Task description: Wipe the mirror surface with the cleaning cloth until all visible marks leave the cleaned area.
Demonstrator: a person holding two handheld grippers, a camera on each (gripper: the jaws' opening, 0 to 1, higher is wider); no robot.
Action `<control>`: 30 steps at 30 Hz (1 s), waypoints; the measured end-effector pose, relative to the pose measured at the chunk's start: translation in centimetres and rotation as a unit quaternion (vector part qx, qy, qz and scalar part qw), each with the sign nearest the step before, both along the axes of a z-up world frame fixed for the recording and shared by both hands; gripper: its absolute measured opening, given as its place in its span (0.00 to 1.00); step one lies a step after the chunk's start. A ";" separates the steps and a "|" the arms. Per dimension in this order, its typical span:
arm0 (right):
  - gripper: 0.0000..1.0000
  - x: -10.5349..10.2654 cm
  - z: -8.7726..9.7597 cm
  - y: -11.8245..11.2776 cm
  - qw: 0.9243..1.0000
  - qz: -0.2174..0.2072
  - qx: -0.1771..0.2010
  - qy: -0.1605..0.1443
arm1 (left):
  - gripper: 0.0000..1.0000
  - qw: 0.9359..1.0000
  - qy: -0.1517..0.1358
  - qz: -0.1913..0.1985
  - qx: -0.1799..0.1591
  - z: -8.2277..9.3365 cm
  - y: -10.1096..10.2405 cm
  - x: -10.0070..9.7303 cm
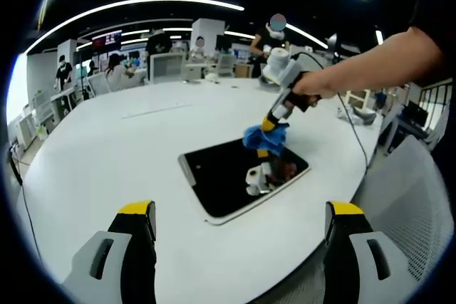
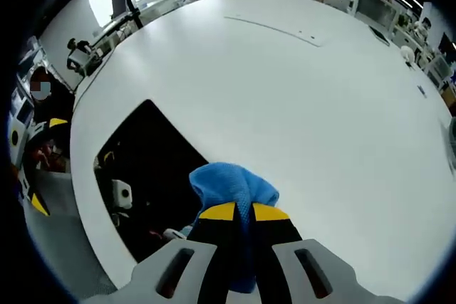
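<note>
A flat rectangular mirror [image 1: 235,176] with a pale rim lies on the white table [image 1: 128,140], its dark face reflecting the gripper above it. My right gripper [image 1: 273,124], held by a hand, presses a bunched blue cloth [image 1: 265,139] onto the mirror's far right part. In the right gripper view the jaws are shut on the blue cloth [image 2: 231,190], which sits at the mirror's [image 2: 153,169] edge. My left gripper [image 1: 242,218] is open, its yellow-tipped jaws wide apart above the table's near edge, short of the mirror.
The round white table [image 2: 299,97] stretches far beyond the mirror. A mesh chair [image 1: 410,204] stands at the right edge. Desks, monitors and several people fill the room behind. A cable [image 1: 353,129] trails from the right gripper across the table.
</note>
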State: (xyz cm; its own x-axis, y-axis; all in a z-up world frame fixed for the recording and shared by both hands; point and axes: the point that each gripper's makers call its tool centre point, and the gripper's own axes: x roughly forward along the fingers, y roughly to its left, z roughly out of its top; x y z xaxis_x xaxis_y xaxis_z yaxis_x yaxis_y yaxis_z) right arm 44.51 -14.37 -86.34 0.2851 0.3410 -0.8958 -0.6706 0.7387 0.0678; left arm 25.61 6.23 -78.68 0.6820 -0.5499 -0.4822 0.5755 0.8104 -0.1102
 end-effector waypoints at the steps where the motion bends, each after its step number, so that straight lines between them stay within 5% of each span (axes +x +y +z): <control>1: 0.02 0.0 0.0 0.0 1.000 0.001 0.000 -0.001 | 0.99 1.000 0.001 0.000 -0.001 0.0 0.0 0.0; 9: 0.02 -0.4 0.1 0.3 0.998 0.036 -0.032 -0.046 | 0.99 1.000 -0.005 0.001 -0.010 0.3 -0.1 0.0; 30: 0.02 -1.5 0.9 0.6 0.997 0.016 -0.010 -0.073 | 0.99 1.000 -0.005 0.012 -0.004 0.5 0.3 0.1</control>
